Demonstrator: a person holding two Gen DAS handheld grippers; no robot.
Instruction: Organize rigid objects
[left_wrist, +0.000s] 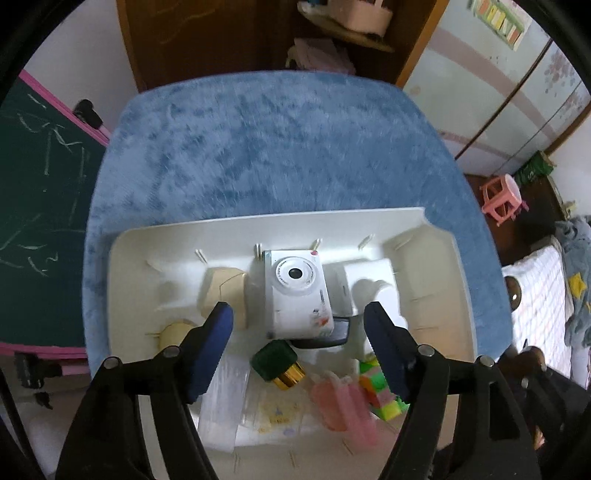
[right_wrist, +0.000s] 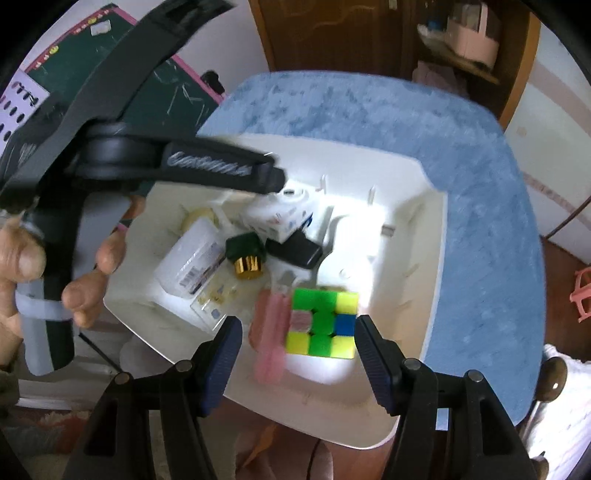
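A blue rug (left_wrist: 280, 147) covers the table top, and on it sits a white tray (left_wrist: 424, 225) that takes up the near half, so bare rug is left beyond its far rim and along its right side. The left wrist view looks almost straight down into the tray: a white camera (left_wrist: 295, 291) lies lens up near the far wall, a beige box (left_wrist: 223, 291) just to its left, a white block (left_wrist: 369, 280) to its right and a dark case (left_wrist: 332, 334) tucked under its near corner. Only the right wrist view shows the person's hand (right_wrist: 33, 266) wrapped round the left gripper's handle, with that tool's arm reaching over the tray's left side, and it shows the clear box (right_wrist: 188, 258) with its barcode label far more plainly. The cube (right_wrist: 325, 323) lies in the tray's near right part, against the pink comb (right_wrist: 271, 332), which is blurred in both views. A green bottle (right_wrist: 245, 253) with a gold cap lies near the middle, touching the dark case. The left gripper (left_wrist: 299, 314) hangs above the camera with its jaws spread and nothing between the pads. The right gripper (right_wrist: 297, 326) has its jaws apart either side of the cube and comb, with gaps showing at both pads. In the right view the tray's near edge juts past the rug
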